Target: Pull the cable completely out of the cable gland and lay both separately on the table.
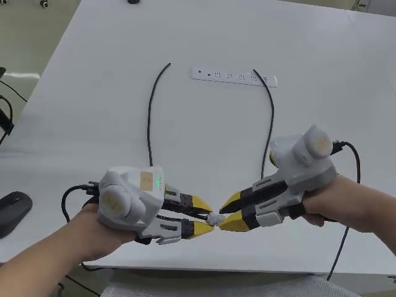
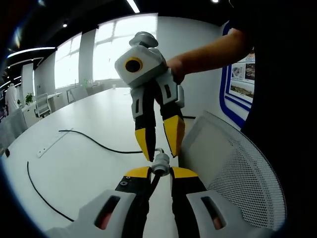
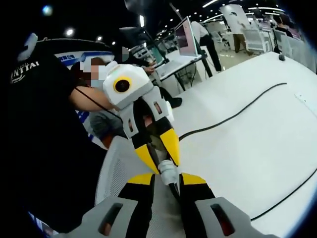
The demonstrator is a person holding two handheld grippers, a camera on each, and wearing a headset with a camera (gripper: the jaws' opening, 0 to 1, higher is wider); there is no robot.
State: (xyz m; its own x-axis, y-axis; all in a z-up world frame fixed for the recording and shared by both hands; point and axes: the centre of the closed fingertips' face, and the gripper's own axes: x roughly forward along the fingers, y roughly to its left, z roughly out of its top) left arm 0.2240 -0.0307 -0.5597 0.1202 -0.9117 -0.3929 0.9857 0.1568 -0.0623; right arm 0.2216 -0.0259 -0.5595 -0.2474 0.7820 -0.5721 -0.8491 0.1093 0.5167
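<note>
L gripper (image 1: 202, 216) & R gripper (image 1: 234, 212) both grip cable gland (image 1: 215, 218), tips facing.

The cable gland (image 1: 215, 218) lies between left claw (image 1: 208, 216) and right claw (image 1: 227, 213), power strip (image 1: 233, 77) behind.

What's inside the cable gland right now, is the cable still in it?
A black cable comes out of the cable gland between the left gripper's jaws, so it is still threaded. How far it reaches inside is hidden by the gland's body and the jaws around it.
</note>
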